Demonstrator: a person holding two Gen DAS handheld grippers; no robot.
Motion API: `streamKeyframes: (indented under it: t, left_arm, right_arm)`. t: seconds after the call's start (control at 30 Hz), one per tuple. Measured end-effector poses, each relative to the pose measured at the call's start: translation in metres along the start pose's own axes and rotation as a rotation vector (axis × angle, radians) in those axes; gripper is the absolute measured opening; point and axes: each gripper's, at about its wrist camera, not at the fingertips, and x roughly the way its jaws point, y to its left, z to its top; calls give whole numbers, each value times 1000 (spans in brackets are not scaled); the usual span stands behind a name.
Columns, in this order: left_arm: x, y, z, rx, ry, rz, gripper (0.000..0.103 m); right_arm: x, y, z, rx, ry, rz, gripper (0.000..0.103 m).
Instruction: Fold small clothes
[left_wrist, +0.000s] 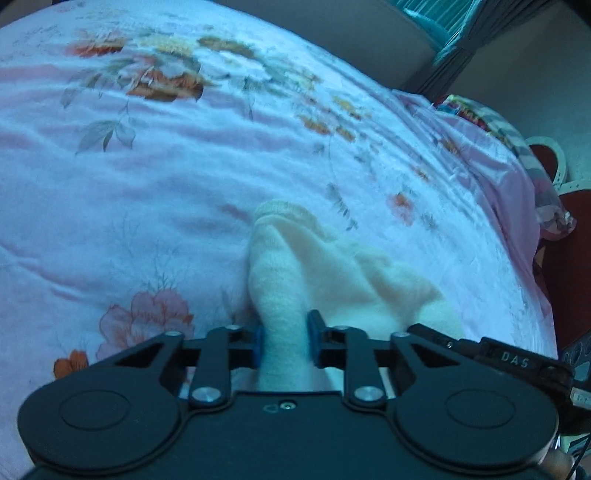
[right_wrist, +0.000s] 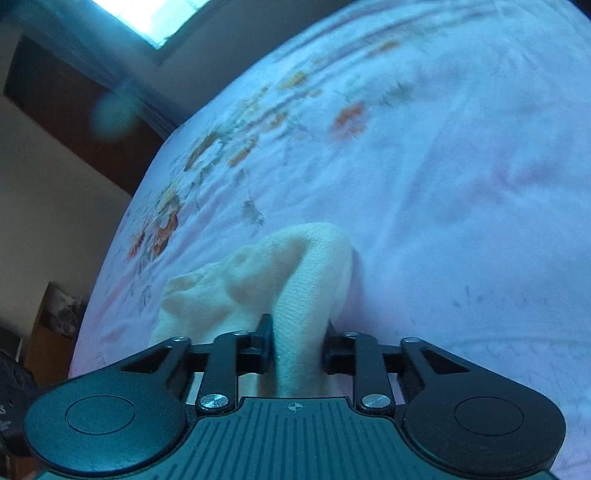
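A small cream-white sock (left_wrist: 291, 273) lies bunched on a pink floral bedsheet (left_wrist: 147, 177). My left gripper (left_wrist: 284, 341) is shut on one end of it, the knit fabric pinched between the blue pads. My right gripper (right_wrist: 297, 345) is shut on the other end of the same sock (right_wrist: 288, 273), which humps up in front of the jaws and trails to the left. The right gripper's black body (left_wrist: 509, 360) shows at the lower right of the left wrist view, close beside the left one.
The bedsheet (right_wrist: 443, 184) covers most of both views. The bed's right edge drops to a dark red floor (left_wrist: 569, 258) with a patterned cloth (left_wrist: 498, 125). A wall, dark wood frame and window (right_wrist: 159, 18) stand beyond the bed's left side.
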Motion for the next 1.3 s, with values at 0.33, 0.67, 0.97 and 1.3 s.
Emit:
streamKeyframes:
  t: [0.33,0.67,0.97,1.3]
  left_arm:
    - [4,-9,-7,107,-65,98,23]
    - [-73,-34,-51,222,-94,106,31]
    - [-71,-44,-96,280,-77,204,39]
    - [-135,-68,-116,298,-95,203,69]
  right_arm:
    - [9,13,-14,-234,-80,-151,35]
    - [-85,61,-60,-365,-175,-87,40]
    - [-49,40,-117,-376,-19,-222,47]
    - [-141,64,-135,-335,-140,-148,62]
